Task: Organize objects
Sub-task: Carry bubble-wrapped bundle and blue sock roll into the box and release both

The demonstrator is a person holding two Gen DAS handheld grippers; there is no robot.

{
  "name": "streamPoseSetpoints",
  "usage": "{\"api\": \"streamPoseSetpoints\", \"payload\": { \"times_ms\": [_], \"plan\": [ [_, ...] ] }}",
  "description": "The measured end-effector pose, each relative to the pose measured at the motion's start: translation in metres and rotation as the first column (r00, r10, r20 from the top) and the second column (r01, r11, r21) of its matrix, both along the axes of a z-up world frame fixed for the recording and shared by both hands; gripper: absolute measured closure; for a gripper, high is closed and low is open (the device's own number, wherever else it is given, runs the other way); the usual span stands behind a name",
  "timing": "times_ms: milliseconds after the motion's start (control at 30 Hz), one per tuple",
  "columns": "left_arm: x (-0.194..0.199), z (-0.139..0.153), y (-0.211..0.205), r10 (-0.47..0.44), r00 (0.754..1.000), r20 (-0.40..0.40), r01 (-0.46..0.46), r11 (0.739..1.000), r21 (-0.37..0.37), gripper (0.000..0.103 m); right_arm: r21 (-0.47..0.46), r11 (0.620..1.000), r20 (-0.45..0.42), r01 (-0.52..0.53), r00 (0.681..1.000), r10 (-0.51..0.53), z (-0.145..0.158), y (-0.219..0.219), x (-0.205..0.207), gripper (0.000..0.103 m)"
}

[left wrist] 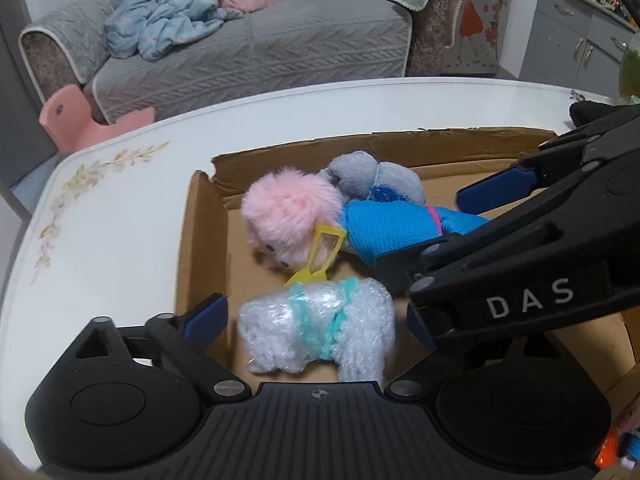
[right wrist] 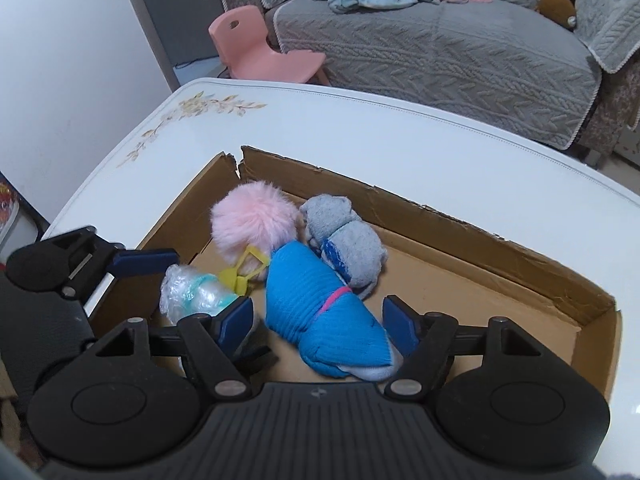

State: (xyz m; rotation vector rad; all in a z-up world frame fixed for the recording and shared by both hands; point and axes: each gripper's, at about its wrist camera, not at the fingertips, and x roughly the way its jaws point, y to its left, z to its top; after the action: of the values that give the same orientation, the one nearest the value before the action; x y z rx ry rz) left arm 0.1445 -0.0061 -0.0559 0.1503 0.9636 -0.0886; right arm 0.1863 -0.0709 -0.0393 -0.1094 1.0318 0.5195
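A: Toys first: the white bubble-wrapped bundle lies on the floor of the cardboard box, between our left fingers, and neither pad touches it. We read that as a let-go; the left gripper stands wide open with the bundle resting on its own.

B: And on our right, the blue knitted sock roll sits between the right fingers. The right gripper is partly open, a gap showing on each side of the roll, so we grip nothing there either.

A: Just beyond both sets of fingertips lie the pink fluffy toy with a yellow plastic hanger against it, and a grey sock roll touching the blue one. We judge they are packed close so the far-left corner of the box fills first and the rest of the floor stays free.

B: Agreed. The soft things will not roll, so laying them side by side should hold.

A: The box rests on a white table with a faint floral print near its edge. Its walls are torn and ragged along the top.

B: Past the table we see a grey quilted sofa with a crumpled pale blue blanket on it, and a small pink chair beside it. Grey cabinets stand off to the right in our left view.
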Motion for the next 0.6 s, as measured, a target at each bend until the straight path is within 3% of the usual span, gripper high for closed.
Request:
{"api": "streamPoseSetpoints", "payload": {
  "times_ms": [167, 600],
  "plan": [
    [-0.004, 0.01, 0.005, -0.006, 0.999, -0.041, 0.005, 1.0, -0.019, 0.001, -0.021, 1.0, 0.005, -0.01, 1.0, 0.01, 0.008, 0.0, -0.003, 0.03],
    [-0.025, 0.033, 0.01, -0.005, 0.999, -0.041, 0.004, 1.0, -0.025, 0.001, -0.059, 0.998, 0.004, -0.027, 1.0, 0.027, 0.022, 0.004, -0.021, 0.027]
  ]
}}
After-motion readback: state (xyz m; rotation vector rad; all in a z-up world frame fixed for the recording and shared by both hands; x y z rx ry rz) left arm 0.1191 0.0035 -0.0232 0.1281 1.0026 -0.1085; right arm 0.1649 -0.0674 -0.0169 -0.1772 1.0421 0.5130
